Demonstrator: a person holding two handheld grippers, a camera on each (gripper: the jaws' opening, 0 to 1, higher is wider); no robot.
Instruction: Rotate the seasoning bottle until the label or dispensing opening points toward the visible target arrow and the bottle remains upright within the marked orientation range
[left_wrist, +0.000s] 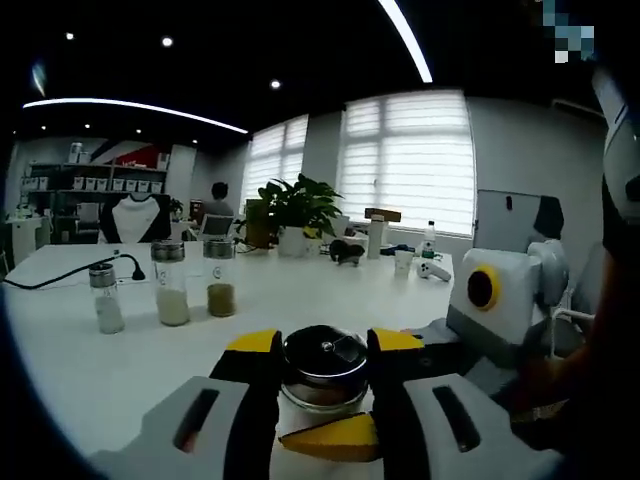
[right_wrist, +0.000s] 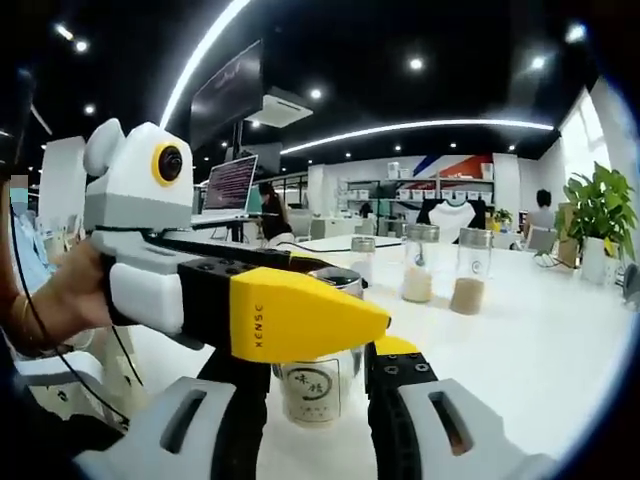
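The seasoning bottle (left_wrist: 325, 362), glass with a shiny metal lid, stands upright on the white table (left_wrist: 80, 370). My left gripper (left_wrist: 325, 345) has its yellow-tipped jaws against both sides of the lid. In the right gripper view the bottle (right_wrist: 312, 388) shows a pale label facing the camera. My right gripper (right_wrist: 318, 370) clasps its lower body from both sides. The left gripper (right_wrist: 300, 315), held by a hand (right_wrist: 70, 290), reaches in from the left across the bottle's top and hides the lid. The right gripper (left_wrist: 340, 435) enters the left gripper view from the right, low by the bottle.
Three more glass seasoning bottles (left_wrist: 170, 285) stand in a row further along the table, seen again at the back (right_wrist: 418, 262). A black cable (left_wrist: 70, 275) lies behind them. A potted plant (left_wrist: 295, 205), small items and office shelves are beyond.
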